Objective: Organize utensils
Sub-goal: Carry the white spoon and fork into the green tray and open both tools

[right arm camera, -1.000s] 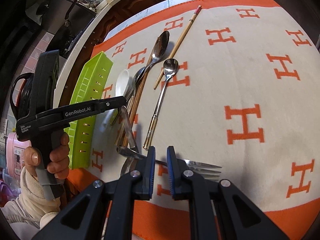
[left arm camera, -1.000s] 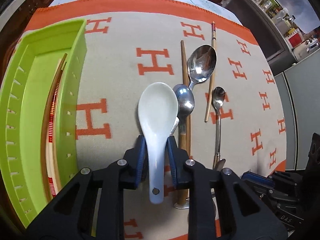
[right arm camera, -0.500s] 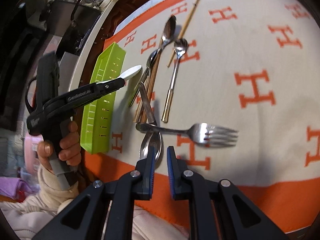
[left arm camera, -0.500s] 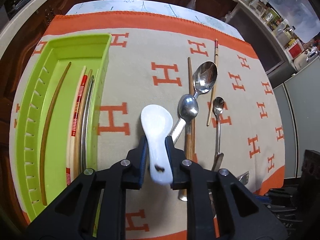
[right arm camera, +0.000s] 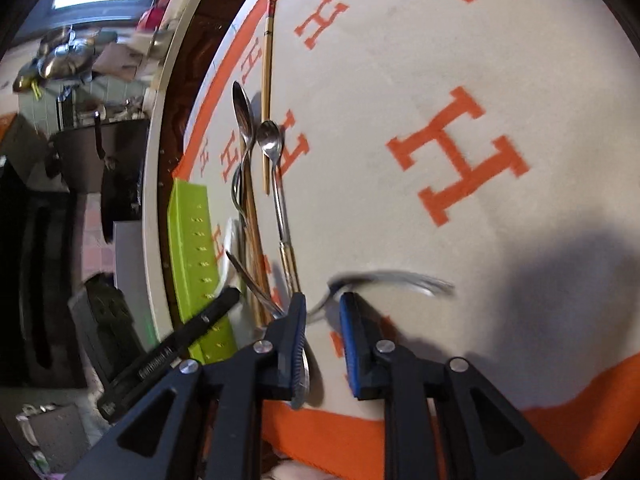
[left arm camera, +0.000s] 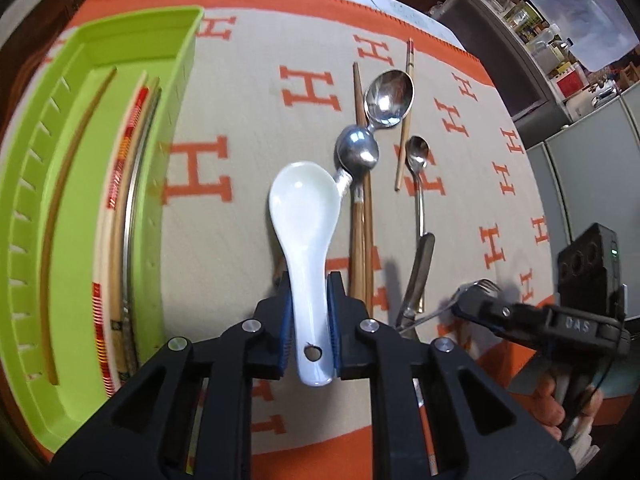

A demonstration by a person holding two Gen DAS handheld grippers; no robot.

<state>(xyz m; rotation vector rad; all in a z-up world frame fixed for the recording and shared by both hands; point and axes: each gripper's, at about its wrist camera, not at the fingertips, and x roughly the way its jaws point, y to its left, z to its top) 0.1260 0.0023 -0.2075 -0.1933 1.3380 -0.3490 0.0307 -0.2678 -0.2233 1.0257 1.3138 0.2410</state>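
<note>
My left gripper (left arm camera: 309,300) is shut on the handle of a white ceramic spoon (left arm camera: 304,208), held above the cloth with its bowl pointing away. The green tray (left arm camera: 188,52) lies to its left and holds several chopsticks (left arm camera: 120,184). Low over the cloth, my right gripper (right arm camera: 323,312) stands open with the neck of a metal fork (right arm camera: 396,278) between its fingers; the tines point right. It also shows in the left wrist view as the right gripper (left arm camera: 464,306) at the fork (left arm camera: 480,286).
On the orange-patterned cloth lie a large metal spoon (left arm camera: 390,98), a second metal spoon (left arm camera: 358,152), a small spoon (left arm camera: 417,154), a pair of wooden chopsticks (left arm camera: 362,208) and a single chopstick (left arm camera: 404,120). A hand (left arm camera: 552,412) holds the right gripper. The table edge runs behind the tray (right arm camera: 192,240).
My right gripper has come down to the fork and opened its fingers around the neck. The left gripper has levelled the white spoon, which was tilted half a second ago.
</note>
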